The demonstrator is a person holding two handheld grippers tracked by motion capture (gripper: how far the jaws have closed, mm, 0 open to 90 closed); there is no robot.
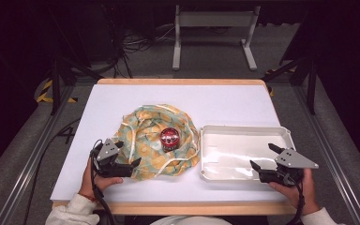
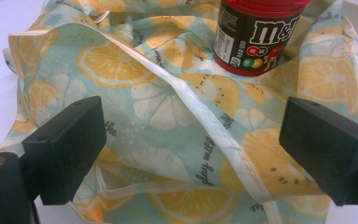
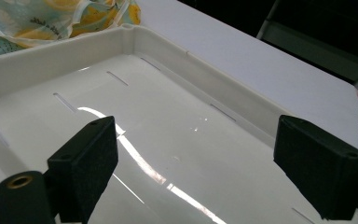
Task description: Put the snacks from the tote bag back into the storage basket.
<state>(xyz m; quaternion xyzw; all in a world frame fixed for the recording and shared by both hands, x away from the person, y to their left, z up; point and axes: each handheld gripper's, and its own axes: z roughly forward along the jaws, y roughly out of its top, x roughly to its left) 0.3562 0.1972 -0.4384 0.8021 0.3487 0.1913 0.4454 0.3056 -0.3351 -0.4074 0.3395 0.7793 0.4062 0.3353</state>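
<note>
A lemon-print fabric bag (image 1: 155, 140) lies flattened on the white table, with a red-lidded M&M's jar (image 1: 170, 138) standing upright on it. In the left gripper view the jar (image 2: 256, 35) stands at the top, beyond the cloth (image 2: 168, 116). My left gripper (image 1: 127, 154) sits at the bag's near-left edge, jaws wide apart over the cloth, nothing pinched. My right gripper (image 1: 263, 157) hovers over the near-right part of the white tray (image 1: 243, 132), open and empty. The tray's bare floor (image 3: 177, 140) lies between its jaws.
The white board (image 1: 122, 101) rests on a wooden table whose edge runs along the front. Beyond the table stand a white bench frame (image 1: 213, 28) and dark stands with cables on the floor. A corner of the bag (image 3: 51, 18) touches the tray's far-left rim.
</note>
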